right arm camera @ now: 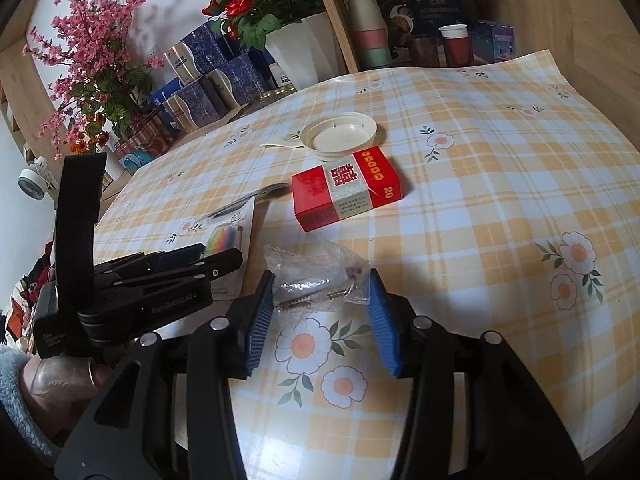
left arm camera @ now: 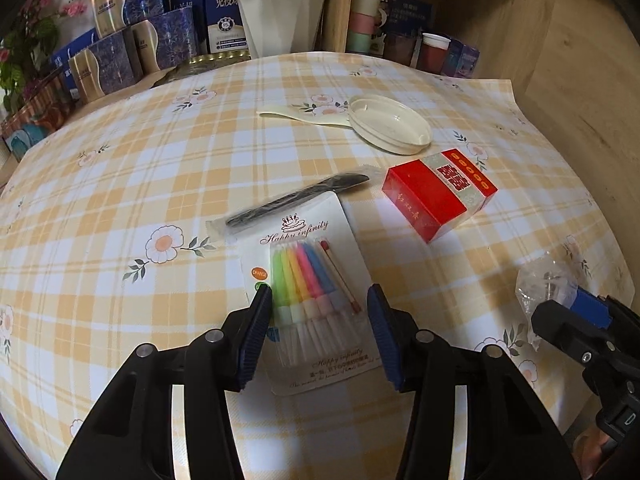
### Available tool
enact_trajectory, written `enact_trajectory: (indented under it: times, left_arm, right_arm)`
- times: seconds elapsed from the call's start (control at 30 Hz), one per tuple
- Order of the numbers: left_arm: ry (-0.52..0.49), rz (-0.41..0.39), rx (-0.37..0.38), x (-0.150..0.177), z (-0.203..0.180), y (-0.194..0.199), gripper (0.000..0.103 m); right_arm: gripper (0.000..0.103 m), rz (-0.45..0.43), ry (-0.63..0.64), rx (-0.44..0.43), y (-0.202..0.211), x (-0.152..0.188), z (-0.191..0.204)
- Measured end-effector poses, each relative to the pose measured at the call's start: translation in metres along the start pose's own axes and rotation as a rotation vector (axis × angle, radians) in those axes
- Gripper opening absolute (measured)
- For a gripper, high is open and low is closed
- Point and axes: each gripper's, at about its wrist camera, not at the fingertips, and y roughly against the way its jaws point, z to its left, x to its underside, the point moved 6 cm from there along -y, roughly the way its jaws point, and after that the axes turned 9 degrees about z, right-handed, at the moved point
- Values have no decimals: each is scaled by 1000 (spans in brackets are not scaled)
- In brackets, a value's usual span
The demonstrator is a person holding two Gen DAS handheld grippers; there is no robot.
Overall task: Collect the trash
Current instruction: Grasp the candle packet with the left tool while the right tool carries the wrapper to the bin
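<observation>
Here, the left gripper (left arm camera: 320, 300) fingers are spread astride the white rainbow-candle blister card (left arm camera: 310, 292), while the right gripper (right arm camera: 322, 286) fingers bracket the crumpled clear plastic screw bag (right arm camera: 316, 270), apparently readying pickups.

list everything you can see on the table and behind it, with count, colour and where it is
candle pack: one, white card, rainbow candles, between left fingers
wrapped knife: one, black, behind candle pack
red box: one, red and silver, table centre
plastic lid: one, cream, behind red box
plastic spoon: one, cream, left of lid
screw bag: one, clear, between right fingers
white planter: one, back edge
left gripper: open
right gripper: open
</observation>
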Motion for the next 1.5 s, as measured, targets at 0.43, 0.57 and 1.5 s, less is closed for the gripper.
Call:
enact_trajectory:
  times: [0.43,0.57,1.5]
  left_arm:
    - [-16,74,108,34,9,36,35]
    - [12,54,111,49,20,53,35]
    - [-5,83,248,175,18,171,35]
  right_arm:
    - [47,-6,-7,-10,9,5,3]
    - [47,-5,1,-19,12,6,8]
    - [47,-60,120,-39,114,66,84]
